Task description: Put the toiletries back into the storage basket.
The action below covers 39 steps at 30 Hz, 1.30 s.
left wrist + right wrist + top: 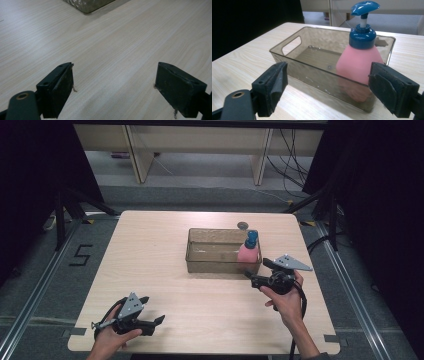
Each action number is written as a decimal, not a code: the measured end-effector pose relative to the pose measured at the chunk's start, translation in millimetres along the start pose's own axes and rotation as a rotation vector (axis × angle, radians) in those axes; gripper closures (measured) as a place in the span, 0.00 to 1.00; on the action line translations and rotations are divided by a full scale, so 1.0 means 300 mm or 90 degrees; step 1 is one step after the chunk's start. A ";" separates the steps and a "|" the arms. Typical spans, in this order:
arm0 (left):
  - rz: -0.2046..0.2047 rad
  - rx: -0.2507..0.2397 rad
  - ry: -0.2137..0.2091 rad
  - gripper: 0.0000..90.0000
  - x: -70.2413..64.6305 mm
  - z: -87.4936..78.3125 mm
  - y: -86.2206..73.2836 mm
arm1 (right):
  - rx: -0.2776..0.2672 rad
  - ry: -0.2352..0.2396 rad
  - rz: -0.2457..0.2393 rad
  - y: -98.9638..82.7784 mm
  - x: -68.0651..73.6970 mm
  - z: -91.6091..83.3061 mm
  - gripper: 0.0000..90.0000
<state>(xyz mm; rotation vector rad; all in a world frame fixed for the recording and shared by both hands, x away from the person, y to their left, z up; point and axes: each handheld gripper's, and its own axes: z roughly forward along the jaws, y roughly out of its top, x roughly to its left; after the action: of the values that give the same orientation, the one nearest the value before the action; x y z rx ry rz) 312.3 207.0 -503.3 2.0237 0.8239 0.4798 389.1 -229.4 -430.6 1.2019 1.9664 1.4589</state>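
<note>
resting left: your left gripper (pixel 161 319) sits low at the near-left of the table (pixel 150 270), jaws spread wide over bare wood, holding nothing.
bin: the clear brownish bin (pixel 210 251) stands mid-table; in your left gripper view a corner of it (pixel 87 5) shows well ahead of the jaws.
bottle position: the pink pump bottle (pixel 359 62) stands upright inside the bin, in its right end as the high view has it, close against the near wall.
handling guess: likely a smooth plastic body that gives a little under squeeze, so probably slippery; weight depends on fill, which you cannot tell from here.
where to grip: take it at the blue collar (pixel 362 37) or the neck just below, where it is stiffer and narrower; avoid the pump head (pixel 365 7), which may depress.
right: your right gripper (pixel 247 273) hovers just outside the bin's near wall, jaws spread, pinching nothing.
caution: come in from above; the bin wall stands between your jaws and the bottle's belly.
</note>
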 end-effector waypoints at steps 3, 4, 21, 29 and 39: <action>0.001 -0.001 0.003 0.16 -0.001 -0.001 0.000 | 0.004 -0.001 0.006 -0.002 0.006 -0.006 0.19; -0.003 -0.003 0.001 0.16 -0.002 0.000 0.000 | 0.006 0.002 0.009 -0.004 0.008 -0.008 0.19; -0.003 -0.003 0.000 0.16 -0.003 0.000 0.000 | 0.011 0.017 0.002 -0.039 0.031 -0.023 0.19; -0.004 -0.002 0.001 0.16 -0.002 -0.001 0.000 | 0.024 0.024 0.023 -0.056 0.043 -0.034 0.19; 0.001 0.000 0.001 0.16 0.000 -0.001 0.000 | 0.035 0.031 0.017 -0.076 0.061 -0.049 0.19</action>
<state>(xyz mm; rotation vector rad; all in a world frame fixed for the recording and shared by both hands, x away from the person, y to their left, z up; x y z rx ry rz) 312.1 207.1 -503.3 2.0244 0.8233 0.4824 359.2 -224.3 -443.2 1.2315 2.0428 1.4699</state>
